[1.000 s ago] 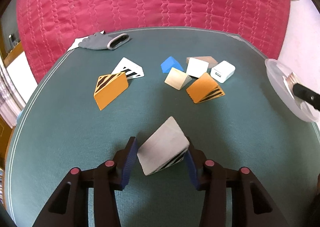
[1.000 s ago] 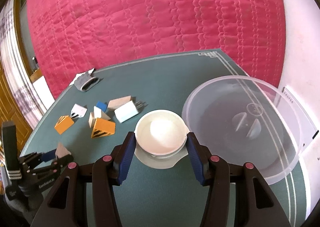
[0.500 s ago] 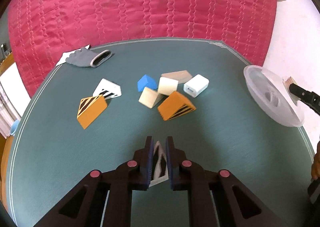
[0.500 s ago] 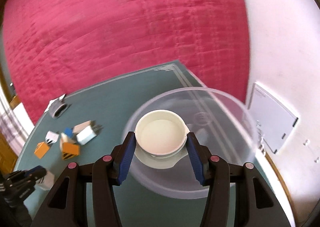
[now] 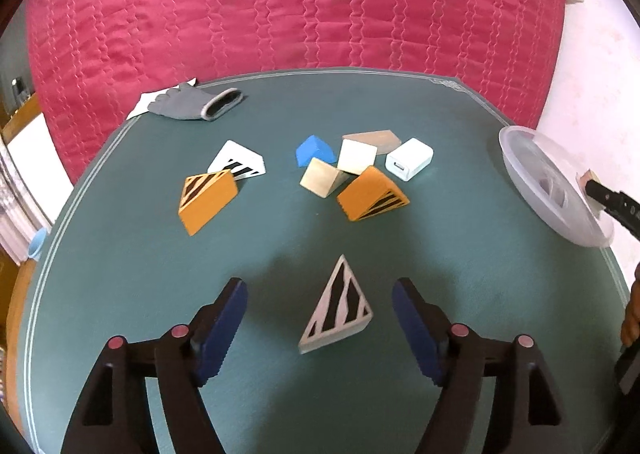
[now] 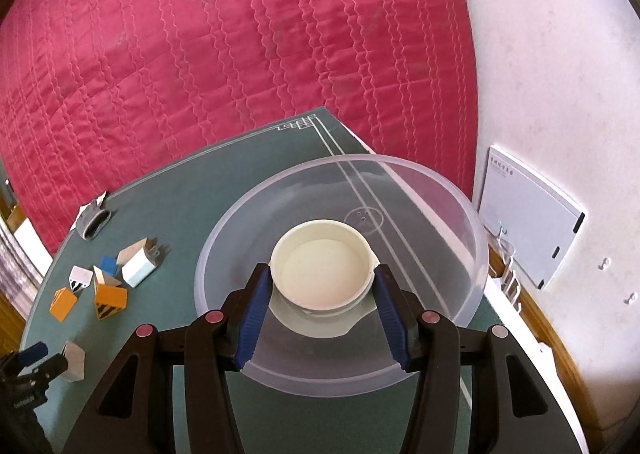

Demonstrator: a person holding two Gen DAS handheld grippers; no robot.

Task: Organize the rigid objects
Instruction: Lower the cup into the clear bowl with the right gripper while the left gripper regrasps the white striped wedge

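Note:
My left gripper point(image 5: 320, 328) is open. A grey wedge with black stripes point(image 5: 340, 310) stands on the green table point(image 5: 120, 294) between its fingers, touching neither. Farther off lie an orange striped wedge point(image 5: 206, 201), a white striped wedge point(image 5: 240, 163), a blue wedge point(image 5: 314, 149), pale blocks point(image 5: 356, 157), another orange wedge point(image 5: 372, 193) and a white charger point(image 5: 410, 159). My right gripper point(image 6: 320, 314) is shut on a white round cup point(image 6: 322, 272) held over a clear plastic bowl point(image 6: 440, 213). The bowl also shows in the left wrist view point(image 5: 552, 181).
A grey glove point(image 5: 196, 105) lies at the table's far left corner. A red quilted cloth point(image 5: 300, 5) hangs behind the table. A white wall with a panel point(image 6: 528, 213) is to the right. The block cluster also shows in the right wrist view point(image 6: 108, 278).
My left gripper has opened and let the grey striped wedge go onto the table. My right gripper has carried the white cup rightward over the clear bowl.

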